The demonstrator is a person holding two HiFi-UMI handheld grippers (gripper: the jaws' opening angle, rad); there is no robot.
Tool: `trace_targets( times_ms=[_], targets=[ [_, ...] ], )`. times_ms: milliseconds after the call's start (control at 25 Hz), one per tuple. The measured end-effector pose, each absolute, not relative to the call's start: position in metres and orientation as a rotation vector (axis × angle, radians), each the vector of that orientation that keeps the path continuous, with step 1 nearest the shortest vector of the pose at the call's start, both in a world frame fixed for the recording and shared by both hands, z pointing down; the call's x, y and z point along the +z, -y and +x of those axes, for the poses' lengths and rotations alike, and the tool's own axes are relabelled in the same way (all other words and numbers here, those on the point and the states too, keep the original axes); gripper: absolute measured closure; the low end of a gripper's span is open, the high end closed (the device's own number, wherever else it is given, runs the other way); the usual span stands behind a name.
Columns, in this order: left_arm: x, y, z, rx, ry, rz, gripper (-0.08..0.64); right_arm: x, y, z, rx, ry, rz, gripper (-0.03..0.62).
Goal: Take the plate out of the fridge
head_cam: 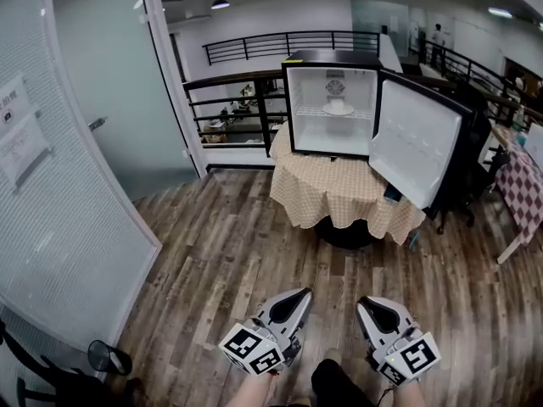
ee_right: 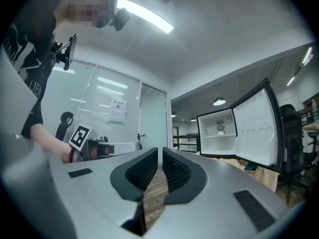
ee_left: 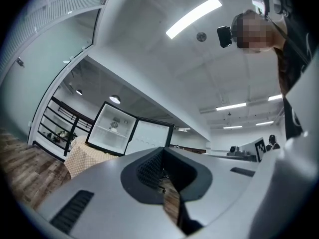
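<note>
white plate [head_cam: 338, 108] in fridge [head_cam: 331, 58], well ahead of closed left gripper [head_cam: 296, 295], closed right gripper [head_cam: 367, 304]

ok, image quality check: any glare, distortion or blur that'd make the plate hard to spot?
Head view: even light, no blur, but the white plate sits inside the bright white fridge, so contrast is low; straight lines bow toward the left edge. Left gripper view: heavy fisheye, dark corners, ceiling strip light blown out. Right gripper view: same fisheye; fridge small but sharp.

I saw a bright, evenly lit room under ceiling strip lights [ee_left: 193, 17], the fridge [head_cam: 310, 100] interior glowing white, and both gripper views bulged with dark corners.
</note>
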State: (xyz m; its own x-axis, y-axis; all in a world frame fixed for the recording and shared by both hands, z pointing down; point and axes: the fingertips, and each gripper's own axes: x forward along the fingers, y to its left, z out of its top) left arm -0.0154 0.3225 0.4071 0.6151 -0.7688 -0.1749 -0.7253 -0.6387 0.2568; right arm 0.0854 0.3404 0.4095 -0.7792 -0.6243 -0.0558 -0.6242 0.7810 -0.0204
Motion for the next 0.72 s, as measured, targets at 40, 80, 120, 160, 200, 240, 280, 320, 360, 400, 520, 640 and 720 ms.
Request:
trace_targets(
  times_ms=[40,80,120,160,200,240,280,320,360,400,520,640,720],
  targets=[
    [0.409,-0.314,-0.014,-0.402,1.247,2.671,0.551,0.411,-0.332,0.088,-0.012,-2.9,-1.03,0.543],
    [0.41,-0.304,-0.014,-0.401,1.25,2.665,0.551,0.412,-0.321,0.092,-0.032,-2.886,-1.041,0.543],
    [0.411,-0.292,-0.014,-0.401,1.253,2.661,0.551,0.413,-0.309,0.095,-0.058,-2.869,-1.047,0.543],
    [0.41,-0.279,-0.013,-0.402,1.256,2.659,0.551,0.413,-0.296,0.098,-0.078,-2.856,-1.044,0.543],
    [0.409,-0.264,-0.012,-0.404,1.258,2.662,0.551,0.411,-0.282,0.099,-0.084,-2.849,-1.033,0.543],
    [0.406,-0.249,-0.01,-0.408,1.257,2.667,0.551,0.408,-0.269,0.1,-0.076,-2.847,-1.015,0.543],
    [0.403,-0.234,-0.008,-0.414,1.255,2.67,0.551,0.404,-0.257,0.1,-0.064,-2.847,-0.996,0.543],
    [0.399,-0.22,-0.005,-0.421,1.253,2.671,0.551,0.401,-0.244,0.101,-0.055,-2.843,-0.981,0.543],
    [0.396,-0.207,-0.003,-0.427,1.252,2.67,0.551,0.398,-0.231,0.102,-0.054,-2.838,-0.976,0.543],
    [0.393,-0.195,0.0,-0.43,1.253,2.669,0.551,0.396,-0.219,0.103,-0.056,-2.833,-0.977,0.543],
    [0.387,-0.163,0.007,-0.428,1.256,2.673,0.551,0.392,-0.184,0.106,-0.069,-2.825,-0.986,0.543],
    [0.388,-0.135,0.017,-0.4,1.25,2.678,0.551,0.391,-0.155,0.111,-0.099,-2.802,-0.975,0.543],
    [0.39,-0.12,0.022,-0.391,1.248,2.675,0.551,0.392,-0.14,0.113,-0.105,-2.799,-0.953,0.543]
  ],
)
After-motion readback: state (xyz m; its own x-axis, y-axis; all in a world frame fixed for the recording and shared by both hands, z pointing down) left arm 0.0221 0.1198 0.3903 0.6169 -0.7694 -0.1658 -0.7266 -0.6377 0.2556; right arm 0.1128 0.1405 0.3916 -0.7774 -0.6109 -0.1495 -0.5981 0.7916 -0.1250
